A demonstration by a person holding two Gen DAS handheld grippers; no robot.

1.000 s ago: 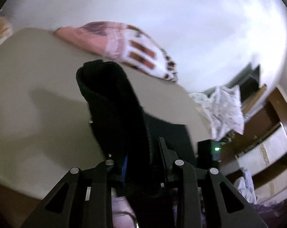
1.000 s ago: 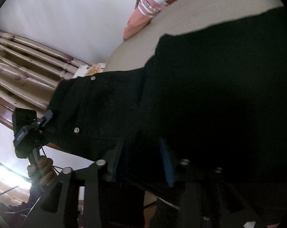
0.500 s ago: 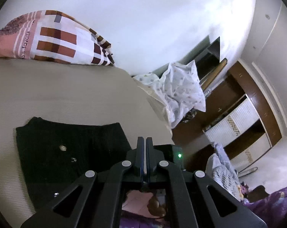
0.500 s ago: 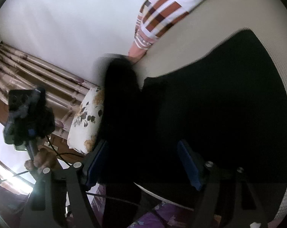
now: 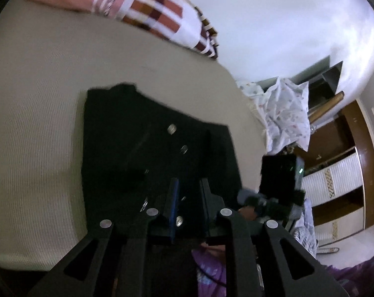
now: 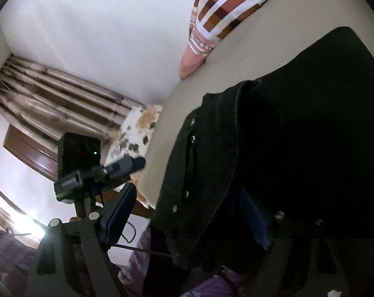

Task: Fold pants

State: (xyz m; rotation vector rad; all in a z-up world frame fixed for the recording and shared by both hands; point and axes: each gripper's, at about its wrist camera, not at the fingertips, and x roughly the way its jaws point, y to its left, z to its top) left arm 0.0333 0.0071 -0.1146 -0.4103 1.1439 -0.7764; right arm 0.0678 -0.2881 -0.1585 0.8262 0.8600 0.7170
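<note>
My right tool (image 6: pixel 187 198) has just been opening, black pants (image 6: pixel 286 123) hanging loose between; my left tool (image 5: pixel 188 183) stands slightly apart above them.

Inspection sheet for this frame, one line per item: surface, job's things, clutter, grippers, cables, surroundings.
Surface: beige bed, bare around the garment.
Job's things: black pants folded flat, near edge overhanging the bed.
Clutter: checked pillow at the far edge; floral pillow beside the bed.
Grippers: left gripper has its fingers apart over the pants. Right gripper has just been opening; the pants' edge hangs between its fingers, unpinched.
Cables: dark cable below the bed edge.
Surroundings: curtain, wardrobe, heaped cloth.
</note>
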